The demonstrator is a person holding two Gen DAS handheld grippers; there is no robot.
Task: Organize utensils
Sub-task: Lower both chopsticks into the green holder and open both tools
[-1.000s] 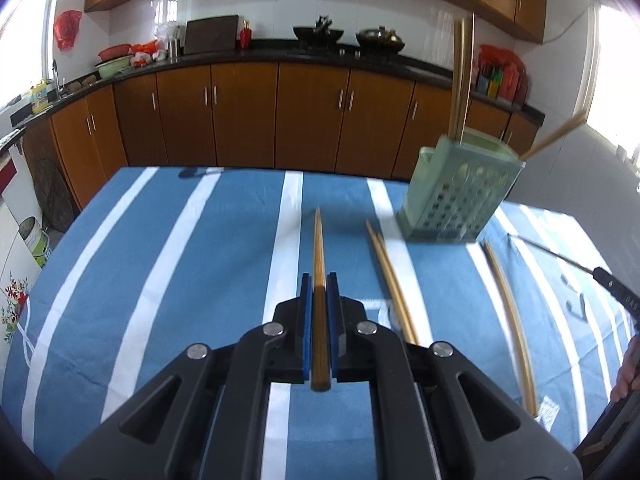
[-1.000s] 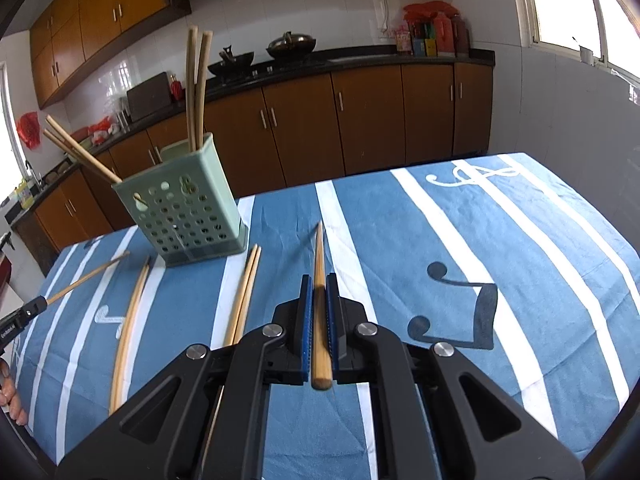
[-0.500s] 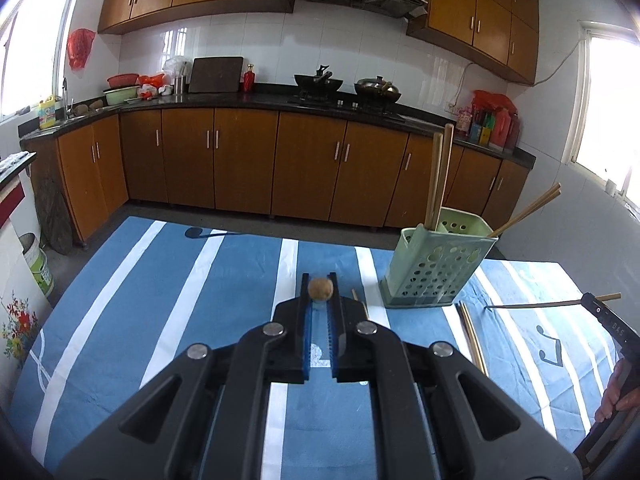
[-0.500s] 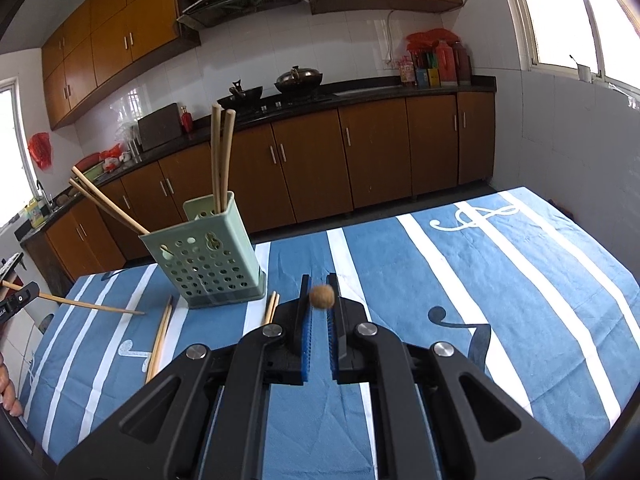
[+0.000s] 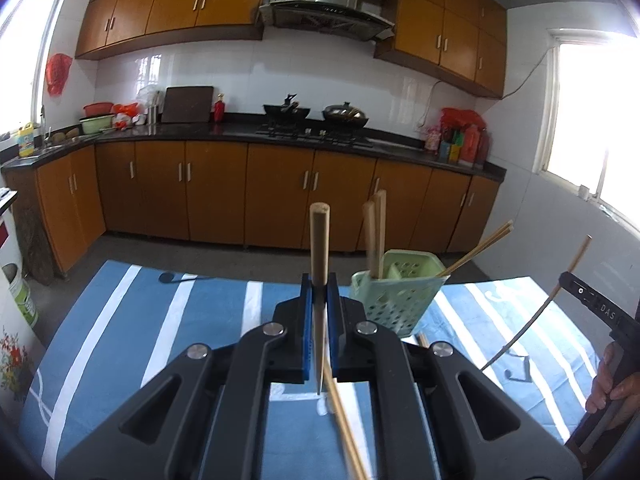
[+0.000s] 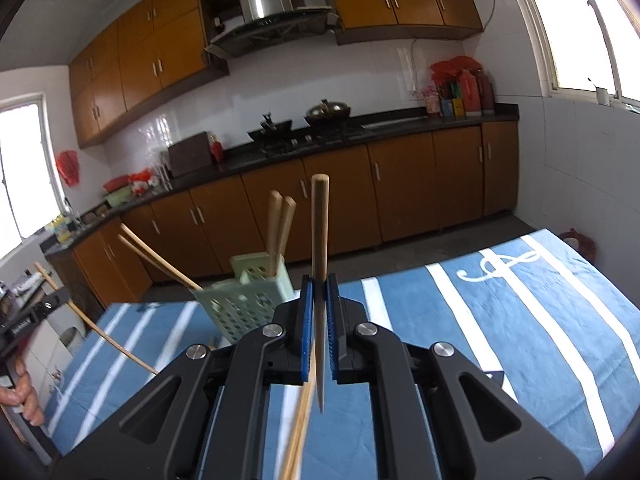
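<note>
My left gripper (image 5: 319, 296) is shut on a wooden chopstick (image 5: 320, 240) held upright, thick end up, above the blue striped tablecloth (image 5: 160, 320). My right gripper (image 6: 319, 296) is shut on another wooden chopstick (image 6: 320, 232), also upright. The pale green perforated utensil holder (image 5: 394, 300) stands just right of the left gripper and holds several chopsticks. In the right wrist view the holder (image 6: 248, 304) sits just left of the right gripper. Loose chopsticks (image 5: 344, 424) lie on the cloth below the left gripper. Loose chopsticks (image 6: 300, 428) also lie below the right gripper.
The right gripper, with its chopstick, shows at the right edge of the left wrist view (image 5: 592, 304). The left gripper shows at the left edge of the right wrist view (image 6: 36, 316). Kitchen cabinets (image 5: 280, 196) and floor lie beyond the table's far edge.
Both grippers lifted their chopsticks off the cloth and tilted them from lying flat to upright. The cameras now look higher into the kitchen.
</note>
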